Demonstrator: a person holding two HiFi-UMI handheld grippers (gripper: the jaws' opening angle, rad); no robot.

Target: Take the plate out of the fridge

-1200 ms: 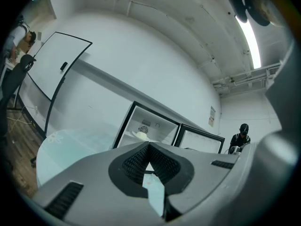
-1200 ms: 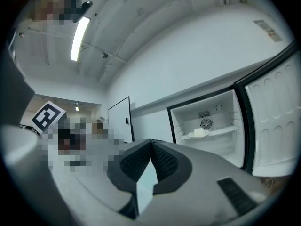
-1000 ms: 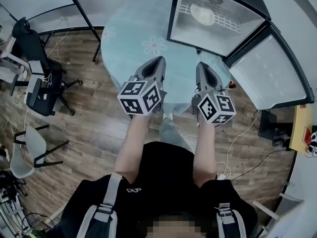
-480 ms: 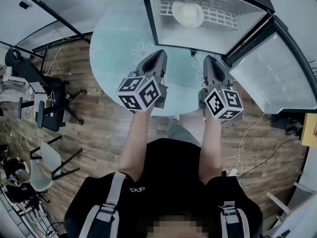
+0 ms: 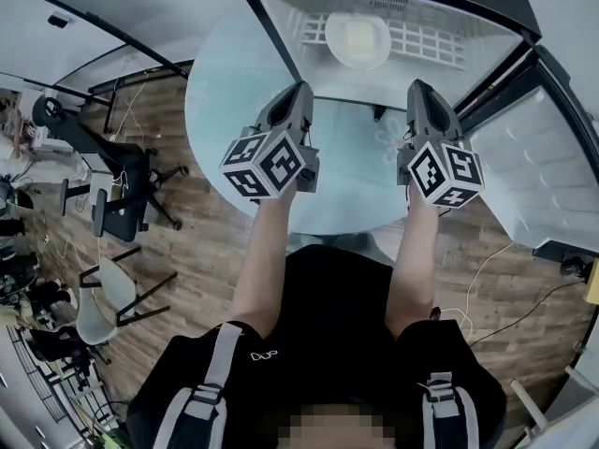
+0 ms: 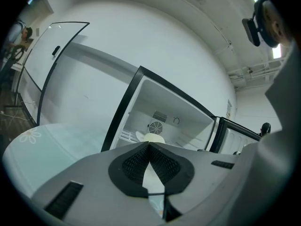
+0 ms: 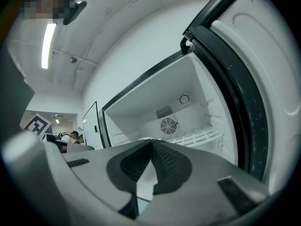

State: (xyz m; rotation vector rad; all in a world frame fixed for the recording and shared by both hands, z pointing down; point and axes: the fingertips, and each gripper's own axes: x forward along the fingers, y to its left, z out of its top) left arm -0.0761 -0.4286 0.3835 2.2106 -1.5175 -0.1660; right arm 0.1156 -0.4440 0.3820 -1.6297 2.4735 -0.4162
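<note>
The fridge [image 5: 298,15] is white inside with a black frame; the plate [image 5: 357,38] is cream. The surface [image 5: 225,110] is pale blue-green with white flower prints, and the floor [image 5: 187,251] is brown wood plank. The left claw [image 5: 299,90] and right claw [image 5: 418,87] are grey, their cubes patterned with black-and-white square markers.

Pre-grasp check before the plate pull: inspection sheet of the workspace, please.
Surface: round glass table with flower prints, fridge at its far side.
Job's things: plate on the wire shelf inside the open fridge; door swung right.
Clutter: nothing seen.
Grippers: left tool and right tool both shut, empty, above the table, short of the fridge.
Cables: white cable on the floor, right.
Surroundings: wood floor; office chair at left.
</note>
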